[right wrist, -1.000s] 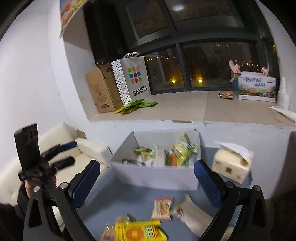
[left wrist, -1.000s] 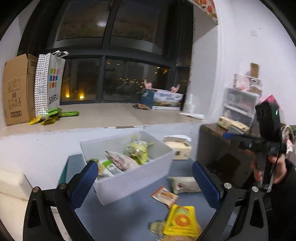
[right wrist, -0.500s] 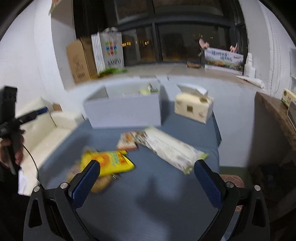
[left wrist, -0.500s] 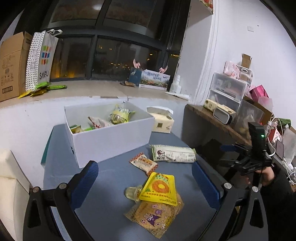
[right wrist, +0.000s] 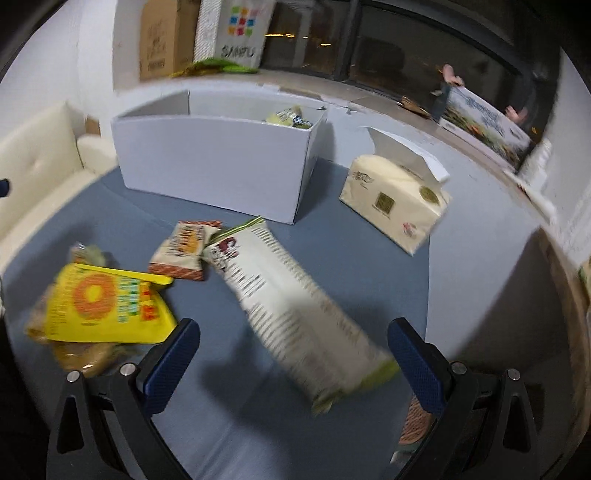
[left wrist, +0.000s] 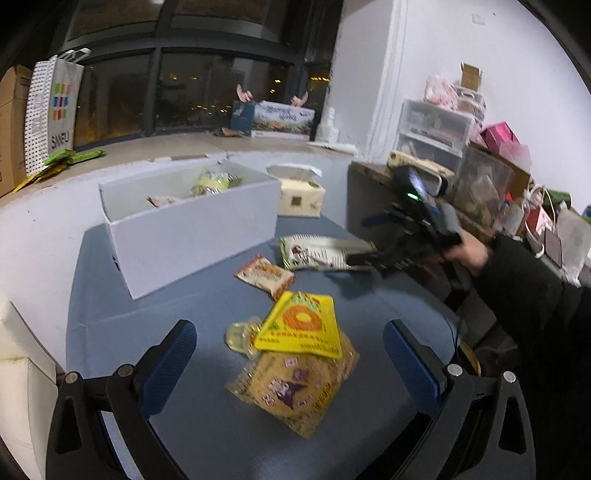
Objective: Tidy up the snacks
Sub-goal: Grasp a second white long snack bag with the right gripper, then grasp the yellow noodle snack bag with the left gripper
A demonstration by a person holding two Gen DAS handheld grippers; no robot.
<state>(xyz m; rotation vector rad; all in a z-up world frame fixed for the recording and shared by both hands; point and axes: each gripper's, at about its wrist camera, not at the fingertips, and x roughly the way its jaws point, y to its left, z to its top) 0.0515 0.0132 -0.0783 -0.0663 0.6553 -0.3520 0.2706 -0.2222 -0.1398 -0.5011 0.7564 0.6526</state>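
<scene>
A white box [left wrist: 192, 229] with snacks inside stands on the blue table [left wrist: 110, 314]; it also shows in the right wrist view [right wrist: 218, 173]. Loose on the table lie a yellow packet [left wrist: 301, 325] on a tan packet [left wrist: 295, 391], a small orange-and-white packet [left wrist: 266, 275] and a long white packet [left wrist: 317, 253]. My left gripper [left wrist: 290, 363] is open, just above the yellow and tan packets. My right gripper [right wrist: 293, 362] is open, its fingers either side of the near end of the long white packet [right wrist: 295, 314]. The right gripper also shows in the left wrist view [left wrist: 364, 240].
A cream tissue box [right wrist: 393, 203] stands right of the white box. A window ledge behind holds a cardboard box [right wrist: 162, 37], a paper bag [right wrist: 236, 33] and green packets. A white sofa [right wrist: 40, 158] is at the left. A cluttered shelf [left wrist: 461, 177] is at the right.
Both grippers have dropped and moved closer to the loose packets. The right gripper has come down around the long white packet's near end. The packets have not moved.
</scene>
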